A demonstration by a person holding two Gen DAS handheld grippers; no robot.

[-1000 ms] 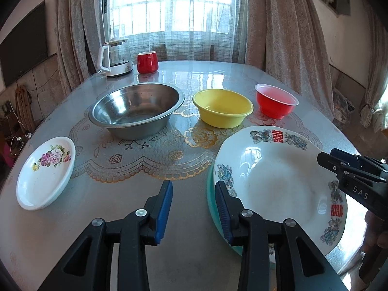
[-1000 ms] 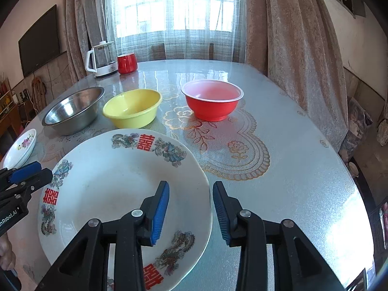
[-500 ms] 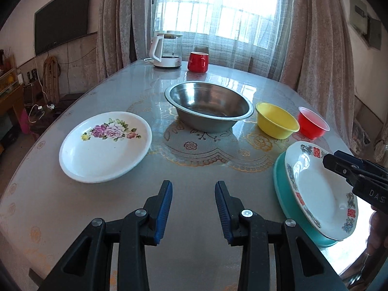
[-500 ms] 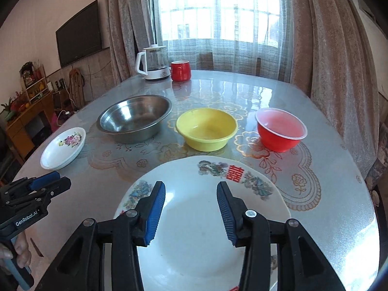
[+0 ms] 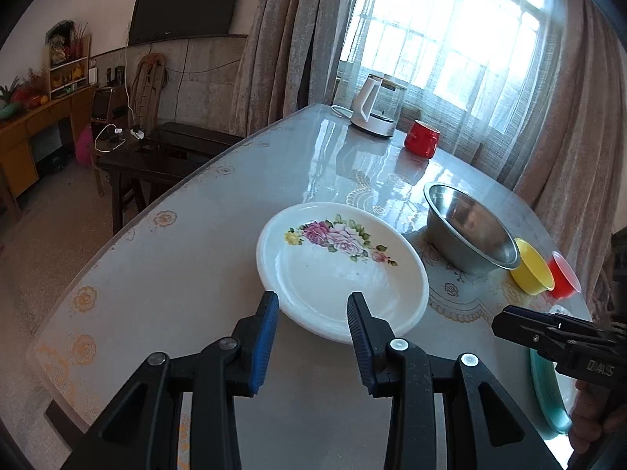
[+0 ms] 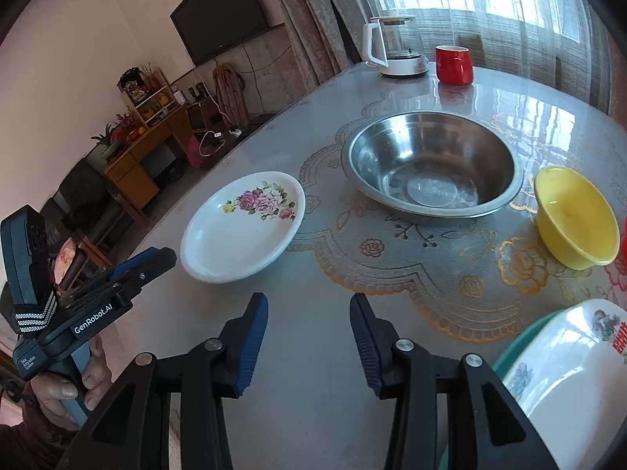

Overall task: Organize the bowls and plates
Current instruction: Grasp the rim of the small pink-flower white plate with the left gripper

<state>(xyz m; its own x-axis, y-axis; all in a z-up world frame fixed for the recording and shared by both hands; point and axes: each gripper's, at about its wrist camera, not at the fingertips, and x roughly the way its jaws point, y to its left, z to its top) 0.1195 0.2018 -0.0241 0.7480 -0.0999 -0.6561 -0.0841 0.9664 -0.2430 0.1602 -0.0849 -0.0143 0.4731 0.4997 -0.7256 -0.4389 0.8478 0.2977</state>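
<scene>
Left gripper: my left gripper (image 5: 312,315) hovers with jaws parted and empty, its blue-padded tips just over the near rim of the white shallow plate with pink roses (image 5: 341,270).
Right gripper: my right gripper (image 6: 308,319) stands apart-jawed above bare table, nothing between the pads; its jaws have just been closing a little.
Rose plate: lies flat on the grey glossy table (image 5: 188,274), at twelve o'clock from my left gripper and eleven o'clock from my right.
Steel bowl: the large round stainless-steel bowl (image 6: 431,168) sits upright at one o'clock from my right gripper, well apart from the rose plate.
Yellow bowl: the small yellow plastic bowl (image 6: 574,217) stands at two o'clock, near the steel bowl.
Red bowl: the red plastic bowl (image 5: 563,281) touches or nearly touches the yellow one; I cannot tell which.
Stack: the white plate with red characters (image 6: 568,384) rests on a teal plate (image 6: 513,348) at four o'clock.
Far end: a white electric kettle (image 6: 395,47) and red mug (image 6: 453,65) stand by the window.
</scene>
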